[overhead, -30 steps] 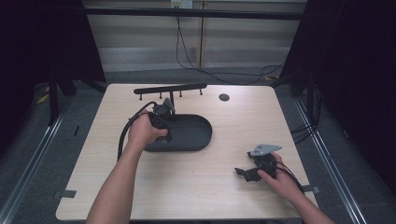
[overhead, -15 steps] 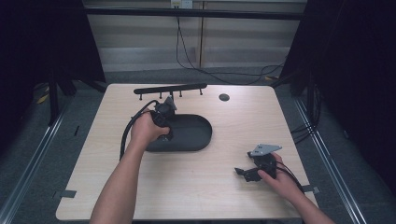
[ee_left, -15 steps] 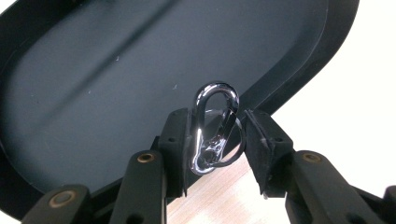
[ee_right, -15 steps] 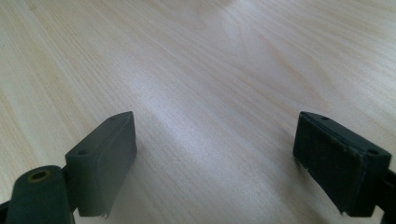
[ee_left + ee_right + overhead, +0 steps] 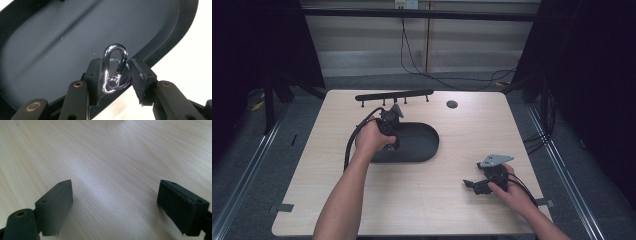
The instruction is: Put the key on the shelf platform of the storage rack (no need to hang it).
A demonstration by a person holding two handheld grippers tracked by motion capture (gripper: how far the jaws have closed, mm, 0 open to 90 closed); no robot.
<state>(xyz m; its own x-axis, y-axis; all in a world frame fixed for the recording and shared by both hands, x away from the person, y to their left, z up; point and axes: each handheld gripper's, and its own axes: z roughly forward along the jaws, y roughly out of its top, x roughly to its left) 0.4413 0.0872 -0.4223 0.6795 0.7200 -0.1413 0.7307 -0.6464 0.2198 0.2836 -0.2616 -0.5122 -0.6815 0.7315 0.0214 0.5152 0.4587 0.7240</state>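
Carabiner (image 5: 114,68) (unmarked chrome) pinched by left gripper (image 5: 115,75) over black tray (image 5: 50,45); right gripper (image 5: 115,205) spread.

carabiner (image 5: 114,71) | shiny silver, upright | apparently just above tray (image 5: 75,37) rim

carabiner (image 5: 114,70) lower end: behind jaw pads; tray (image 5: 50,37): cut off by picture edges

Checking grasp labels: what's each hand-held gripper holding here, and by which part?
The left hand-held gripper is shut on a chrome carabiner, clamped across its two long sides, over the black tray. The right hand-held gripper is open and holds nothing.
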